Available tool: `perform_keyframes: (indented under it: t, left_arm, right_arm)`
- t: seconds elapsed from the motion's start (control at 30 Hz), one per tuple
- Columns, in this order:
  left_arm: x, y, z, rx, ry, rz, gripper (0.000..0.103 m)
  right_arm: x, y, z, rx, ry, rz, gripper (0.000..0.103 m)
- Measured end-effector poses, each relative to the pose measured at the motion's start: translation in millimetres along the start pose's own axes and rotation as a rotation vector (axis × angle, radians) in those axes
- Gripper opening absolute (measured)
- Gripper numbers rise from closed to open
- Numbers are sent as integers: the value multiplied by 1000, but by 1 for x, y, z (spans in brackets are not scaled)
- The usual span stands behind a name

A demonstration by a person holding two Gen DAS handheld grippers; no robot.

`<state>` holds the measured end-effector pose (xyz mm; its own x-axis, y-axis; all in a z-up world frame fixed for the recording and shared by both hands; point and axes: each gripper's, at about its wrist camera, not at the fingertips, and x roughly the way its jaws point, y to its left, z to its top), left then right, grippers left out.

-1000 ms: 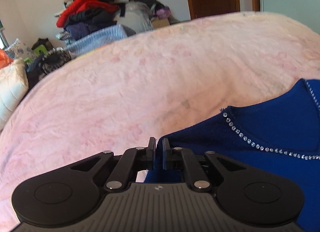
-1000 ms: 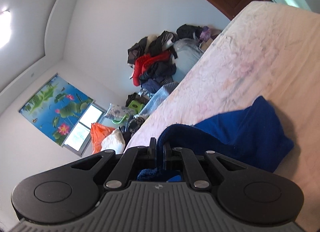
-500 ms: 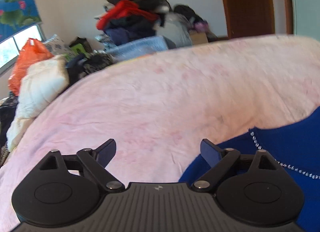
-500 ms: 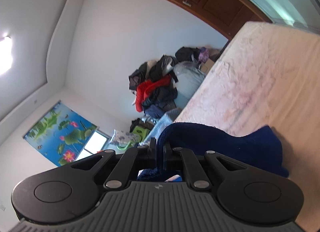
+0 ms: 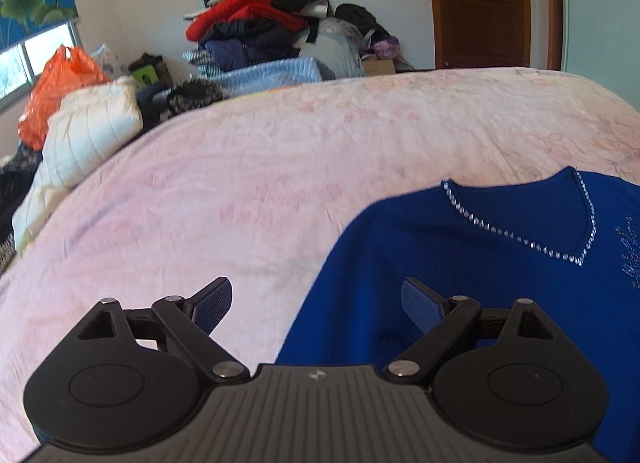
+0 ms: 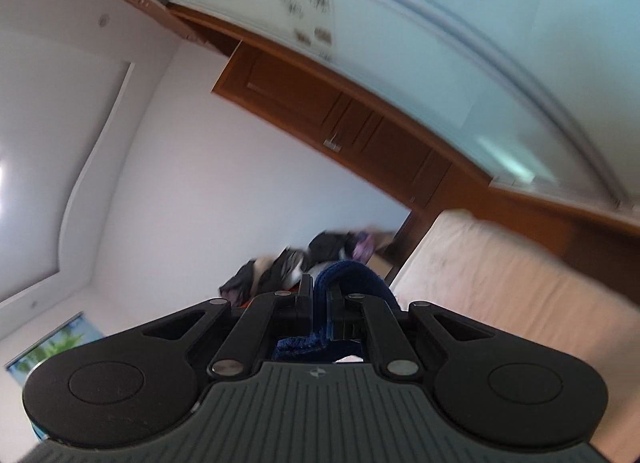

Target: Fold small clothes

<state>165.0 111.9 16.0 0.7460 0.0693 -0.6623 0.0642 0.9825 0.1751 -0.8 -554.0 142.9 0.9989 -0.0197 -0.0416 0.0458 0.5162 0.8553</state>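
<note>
We see the sweater point(image 5: 460, 263), a deep blue knit with a line of small beads along its V-neck, lying on the pink bedspread point(image 5: 248, 191) at the right of the left wrist view. Our left gripper point(image 5: 316, 303) hangs above its near edge with the jaws spread wide and nothing between them; the right finger sits over the blue cloth, the left over bare bedspread. Our right gripper point(image 6: 320, 295) has its jaws pinched together on a fold of the same sweater point(image 6: 352, 277), which arches up out of the fingers and drops away to the right. Behind the bed, a clothes pile point(image 5: 260, 31) leans against the white wall, with an orange bag point(image 5: 56, 87) and a white quilt point(image 5: 88, 131) at the left. A brown door point(image 5: 484, 3) stands at the far right.
</note>
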Motion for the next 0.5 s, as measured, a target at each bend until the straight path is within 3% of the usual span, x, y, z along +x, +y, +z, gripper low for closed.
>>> perform_keyframes:
  t: [0.1,0.2,0.5]
  left_arm:
    - [-4,4,-7,-11,19,2,92]
    - [-11,6,-14,-24,23,-4,92]
    - [-28,-4,-25,-89,37,-22,92]
  right_arm:
    - [1,-10,9,17,-25,-31,10]
    - [11,-7,-2,11,-8,-9,10]
    - [70,49,-85,-79,241,141,11]
